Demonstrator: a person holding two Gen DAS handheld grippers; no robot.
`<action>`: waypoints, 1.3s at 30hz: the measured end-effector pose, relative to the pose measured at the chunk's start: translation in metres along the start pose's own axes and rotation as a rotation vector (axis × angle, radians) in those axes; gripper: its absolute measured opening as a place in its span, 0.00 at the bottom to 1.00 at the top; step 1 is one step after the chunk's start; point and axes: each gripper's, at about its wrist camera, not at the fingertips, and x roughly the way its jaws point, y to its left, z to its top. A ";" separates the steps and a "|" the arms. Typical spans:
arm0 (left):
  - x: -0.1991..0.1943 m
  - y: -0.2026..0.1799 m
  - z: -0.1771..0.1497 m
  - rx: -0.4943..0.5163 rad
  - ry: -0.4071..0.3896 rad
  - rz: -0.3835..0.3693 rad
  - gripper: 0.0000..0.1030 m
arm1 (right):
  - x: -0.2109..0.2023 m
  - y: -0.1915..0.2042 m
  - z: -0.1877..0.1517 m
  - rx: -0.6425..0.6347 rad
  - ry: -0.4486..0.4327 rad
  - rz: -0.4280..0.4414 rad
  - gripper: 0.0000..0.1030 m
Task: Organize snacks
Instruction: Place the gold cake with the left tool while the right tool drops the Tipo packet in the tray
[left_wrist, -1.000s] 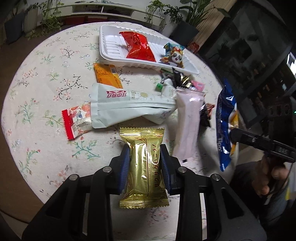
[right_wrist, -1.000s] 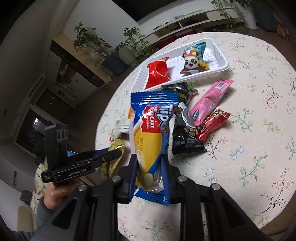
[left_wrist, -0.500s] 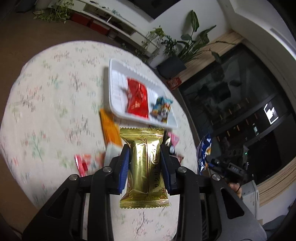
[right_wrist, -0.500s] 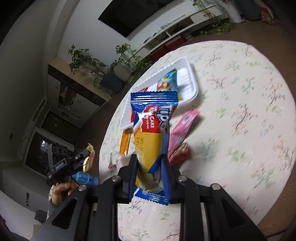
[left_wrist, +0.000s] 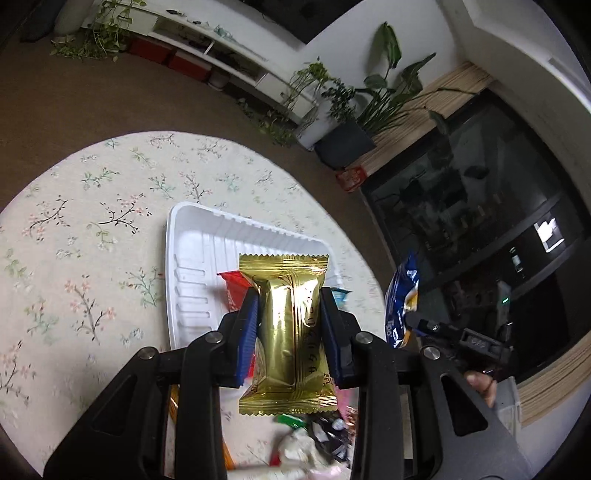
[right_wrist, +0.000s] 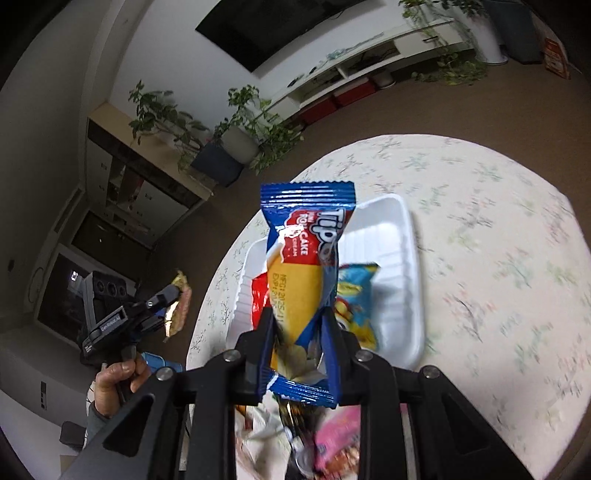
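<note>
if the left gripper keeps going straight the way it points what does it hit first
Most likely the white tray: the left gripper, shut on the gold packet, points at it, near the red packet lying inside. Depth is hard to judge.

The gold snack packet is glossy metallic foil with crimped, saw-toothed ends. The blue roll cake packet is shiny printed plastic film, creased and catching light. The white tray looks like matt foam or thin plastic, smooth, with moulded ribs along its walls. The counter wears a matt cloth printed with small flowers. The left gripper is matt black plastic with blue rubbery pads and bare metal screw heads; the right gripper is built the same.
</note>
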 end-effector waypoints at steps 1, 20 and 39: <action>0.010 0.001 0.002 -0.003 0.006 0.010 0.28 | 0.014 0.005 0.007 -0.009 0.018 -0.009 0.26; 0.107 0.018 -0.003 0.030 0.072 0.108 0.29 | 0.133 0.012 0.019 -0.061 0.168 -0.141 0.21; 0.084 0.025 -0.009 0.002 0.057 0.107 0.79 | 0.115 0.021 0.010 -0.078 0.131 -0.137 0.54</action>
